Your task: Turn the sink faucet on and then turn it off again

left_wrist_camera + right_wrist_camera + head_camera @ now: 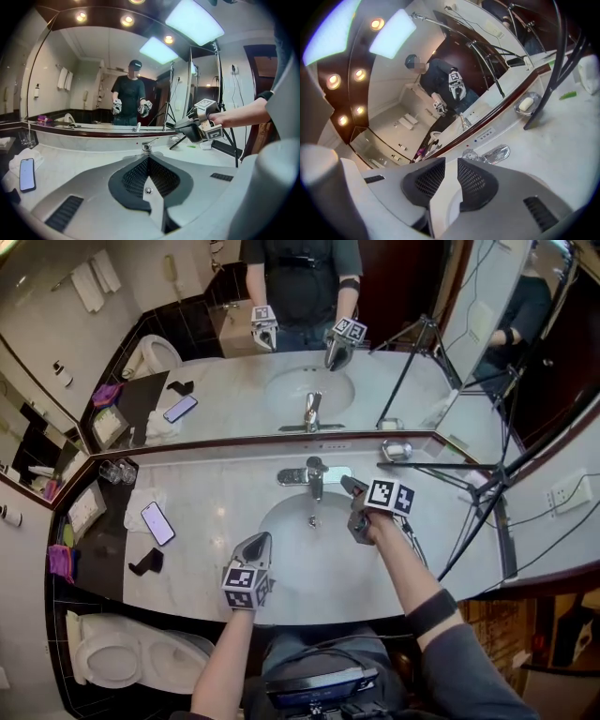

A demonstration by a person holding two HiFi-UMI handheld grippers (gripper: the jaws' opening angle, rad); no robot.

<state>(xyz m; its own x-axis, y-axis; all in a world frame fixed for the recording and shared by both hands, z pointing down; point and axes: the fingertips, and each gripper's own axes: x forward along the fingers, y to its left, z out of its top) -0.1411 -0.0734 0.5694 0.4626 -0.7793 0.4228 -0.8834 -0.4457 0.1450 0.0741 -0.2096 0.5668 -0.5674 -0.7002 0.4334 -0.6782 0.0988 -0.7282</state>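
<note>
Two tools lie nearest, one per hand. Left tool (255, 547): jaws together, empty, over the basin's near rim. Right tool (348, 485): jaws a narrow gap apart with nothing between them, tips just right of the faucet and apparently clear of it. One faucet (314, 474), chrome with a single lever, stands at the rear rim of one oval white basin (305, 554) sunk in a pale marbled desk (206, 502). At left, one flat phone (157, 522) lies on a white cloth (139, 505), with what seem to be two glasses (117, 471) behind it. At right, one soap dish (397, 449) sits behind black tripod legs (469, 486) that cross the desk. One mirror (225, 381) spans the back.
</note>
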